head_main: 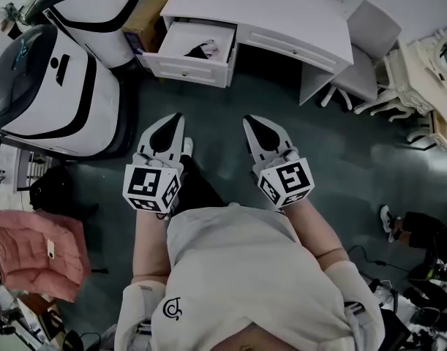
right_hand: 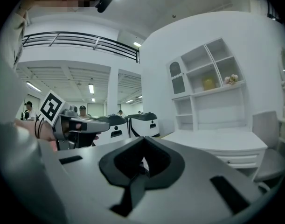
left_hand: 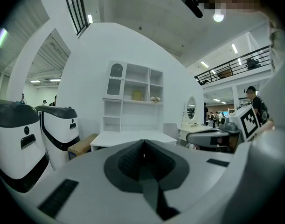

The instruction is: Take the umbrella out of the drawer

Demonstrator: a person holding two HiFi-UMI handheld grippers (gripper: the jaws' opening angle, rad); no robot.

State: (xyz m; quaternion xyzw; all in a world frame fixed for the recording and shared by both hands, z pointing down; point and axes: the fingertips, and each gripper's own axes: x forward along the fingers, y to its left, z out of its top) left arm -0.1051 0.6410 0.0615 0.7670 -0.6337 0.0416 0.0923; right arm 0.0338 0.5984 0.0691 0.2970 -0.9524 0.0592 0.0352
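Observation:
The white desk [head_main: 282, 9] stands ahead of me with its left drawer [head_main: 186, 66] pulled open. A dark folded thing, likely the umbrella [head_main: 197, 51], lies inside next to something pale. Both grippers hang over the dark floor, well short of the drawer and level with each other. My left gripper [head_main: 173, 118] has its jaws together and nothing in them; in the left gripper view [left_hand: 143, 147] they meet in front of the desk and shelf. My right gripper [head_main: 250, 120] is likewise shut and empty, its tips [right_hand: 142, 148] meeting in the right gripper view.
Two large white-and-black machines [head_main: 55, 86] [head_main: 91, 6] stand left of the drawer, with a cardboard box [head_main: 146, 17] between them and the desk. A white chair [head_main: 366, 50] and cream ornate furniture [head_main: 421, 79] are at the right. A pink cushion [head_main: 36, 251] and a black bag [head_main: 55, 189] lie at lower left.

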